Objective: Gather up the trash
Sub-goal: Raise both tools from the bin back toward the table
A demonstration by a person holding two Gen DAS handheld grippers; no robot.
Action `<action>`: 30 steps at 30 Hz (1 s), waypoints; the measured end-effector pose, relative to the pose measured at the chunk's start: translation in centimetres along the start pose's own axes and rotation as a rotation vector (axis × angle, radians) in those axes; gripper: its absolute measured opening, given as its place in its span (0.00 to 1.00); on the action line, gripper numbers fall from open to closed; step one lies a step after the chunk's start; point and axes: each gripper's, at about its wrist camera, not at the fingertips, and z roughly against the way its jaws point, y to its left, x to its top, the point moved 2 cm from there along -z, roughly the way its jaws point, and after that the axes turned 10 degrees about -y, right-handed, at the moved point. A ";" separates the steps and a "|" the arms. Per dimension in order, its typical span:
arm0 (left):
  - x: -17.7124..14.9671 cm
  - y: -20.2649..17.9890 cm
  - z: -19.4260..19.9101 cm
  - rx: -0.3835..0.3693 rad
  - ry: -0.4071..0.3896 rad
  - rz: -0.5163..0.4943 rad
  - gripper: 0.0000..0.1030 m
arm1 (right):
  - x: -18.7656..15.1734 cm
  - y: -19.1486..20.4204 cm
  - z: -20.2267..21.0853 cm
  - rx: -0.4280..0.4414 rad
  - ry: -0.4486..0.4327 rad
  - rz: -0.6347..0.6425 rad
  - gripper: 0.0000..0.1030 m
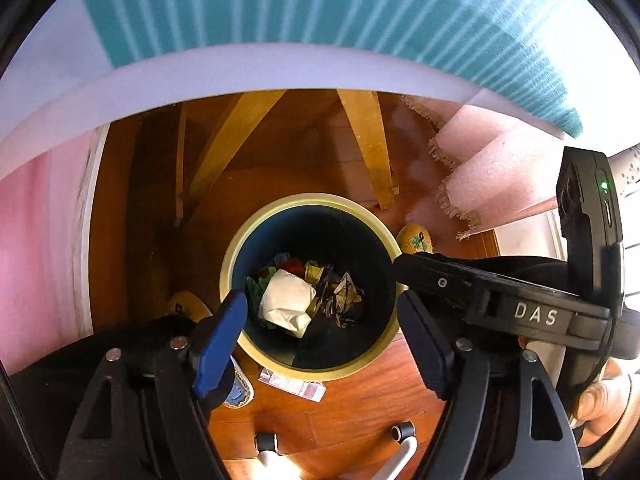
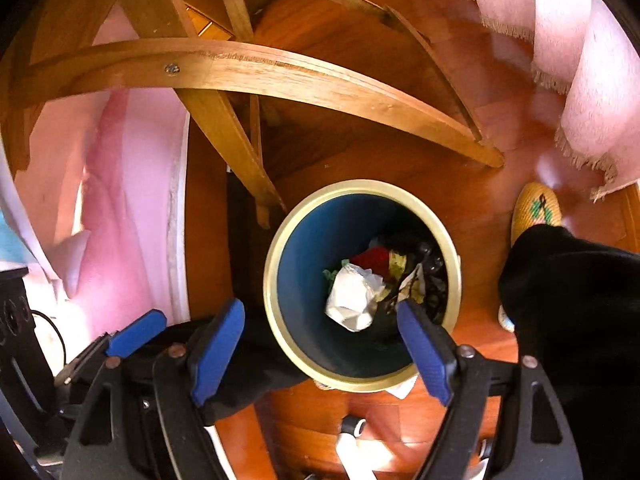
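Observation:
A round bin with a cream rim (image 1: 280,202) (image 2: 276,248) and dark blue inside stands on the wooden floor. In it lie a crumpled white paper (image 1: 286,300) (image 2: 352,300), red, green and dark scraps. My left gripper (image 1: 324,340) is open and empty, held above the bin's near rim. My right gripper (image 2: 322,354) is open and empty, also above the bin; its black body (image 1: 500,296) crosses the right of the left wrist view.
A flat wrapper (image 1: 292,385) lies on the floor by the bin's near side. Wooden table legs (image 1: 372,148) (image 2: 240,152) stand behind the bin. A pink fringed cloth (image 1: 492,176) (image 2: 592,92) hangs at right. Yellow slippers (image 1: 416,240) (image 2: 538,212) flank the bin.

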 end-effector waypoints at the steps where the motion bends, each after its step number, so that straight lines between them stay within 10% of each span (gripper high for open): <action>1: 0.1 0.0 0.1 0.002 -0.004 0.001 0.74 | 0.0 0.1 0.0 -0.010 -0.004 0.016 0.78; 30: -1.9 -0.8 7.5 0.070 -0.065 -0.023 0.75 | -2.0 3.5 7.7 -0.189 -0.116 0.289 0.78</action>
